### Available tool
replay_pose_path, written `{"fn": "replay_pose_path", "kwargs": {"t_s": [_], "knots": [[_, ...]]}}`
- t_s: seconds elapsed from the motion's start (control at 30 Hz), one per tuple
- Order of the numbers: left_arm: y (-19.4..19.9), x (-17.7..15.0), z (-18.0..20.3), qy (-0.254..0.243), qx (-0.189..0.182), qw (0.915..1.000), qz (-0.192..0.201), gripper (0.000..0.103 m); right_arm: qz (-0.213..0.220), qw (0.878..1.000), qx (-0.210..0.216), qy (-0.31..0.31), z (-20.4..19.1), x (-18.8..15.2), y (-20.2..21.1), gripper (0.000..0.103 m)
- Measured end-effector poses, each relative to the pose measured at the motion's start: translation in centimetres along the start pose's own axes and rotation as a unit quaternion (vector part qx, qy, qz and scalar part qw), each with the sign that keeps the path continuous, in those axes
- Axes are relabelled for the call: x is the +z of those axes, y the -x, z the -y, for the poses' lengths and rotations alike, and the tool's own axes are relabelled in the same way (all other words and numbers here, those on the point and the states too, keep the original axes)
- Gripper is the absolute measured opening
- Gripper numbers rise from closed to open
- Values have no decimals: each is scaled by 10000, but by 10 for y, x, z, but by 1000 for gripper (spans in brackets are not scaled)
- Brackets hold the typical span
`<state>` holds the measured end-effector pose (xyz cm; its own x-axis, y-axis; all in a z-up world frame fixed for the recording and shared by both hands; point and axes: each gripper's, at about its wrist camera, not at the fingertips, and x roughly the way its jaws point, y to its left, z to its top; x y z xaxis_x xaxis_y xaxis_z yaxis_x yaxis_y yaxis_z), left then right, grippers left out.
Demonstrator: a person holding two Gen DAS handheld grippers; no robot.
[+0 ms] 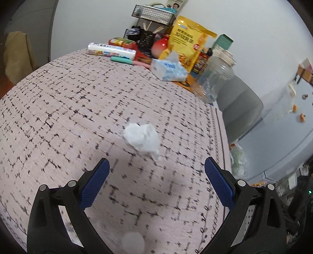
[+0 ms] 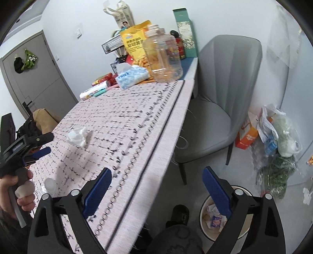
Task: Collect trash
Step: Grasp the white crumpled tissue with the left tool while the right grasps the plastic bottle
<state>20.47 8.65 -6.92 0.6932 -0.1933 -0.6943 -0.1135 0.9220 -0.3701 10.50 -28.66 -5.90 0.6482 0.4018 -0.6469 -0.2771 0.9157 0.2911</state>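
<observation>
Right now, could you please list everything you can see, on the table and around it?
crumpled tissue: 1, white, middle of the table
tissue pack: 1, blue-white, far end
snack bag: 1, yellow, behind the tissue pack
plastic jar: 1, clear, far right edge
bag roll: 1, white, far left
wire basket: 1, black, far end
tablecloth: 1, pink, black grid
chair: 1, grey, right of the table
trash bin: 1, white rim, floor, holds wrappers
plastic bags: several, floor by the wall
left gripper: open, behind the tissue
right gripper: open, over the table edge
</observation>
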Motion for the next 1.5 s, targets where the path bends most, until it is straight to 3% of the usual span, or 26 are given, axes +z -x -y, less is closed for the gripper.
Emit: {"fn": "replay_pose_path", "kwargs": {"t_s": [0.23, 0.43, 0.5, 0.57, 0.63, 0.67, 1.13, 1.5], "knots": [[-25, 11, -5, 27, 153, 9999, -65, 96, -73, 9998, 88, 150, -19, 3, -13, 95], [-48, 15, -3, 83, 130, 9996, -220, 74, -117, 9998, 111, 105, -23, 2, -18, 95], [-55, 16, -2, 77, 175, 9994, -291, 62, -119, 9998, 144, 108, -25, 2, -18, 95], [-61, 17, -3, 152, 225, 9989, -385, 27, -126, 9996, 209, 124, -28, 1, -18, 95], [-61, 16, -3, 164, 249, 9987, -404, 8, -137, 9995, 258, 124, -29, 0, -19, 95], [-59, 15, -3, 150, 261, 9988, -382, 4, -155, 9994, 279, 131, -30, -1, -20, 95], [36, -2, -32, 372, 294, 9976, 502, 3, -391, 9944, 759, 630, -83, -6, -31, 93], [87, -29, -87, 812, 603, 9919, 764, 3, -745, 9826, 1473, 854, -137, -14, -47, 82]]}}
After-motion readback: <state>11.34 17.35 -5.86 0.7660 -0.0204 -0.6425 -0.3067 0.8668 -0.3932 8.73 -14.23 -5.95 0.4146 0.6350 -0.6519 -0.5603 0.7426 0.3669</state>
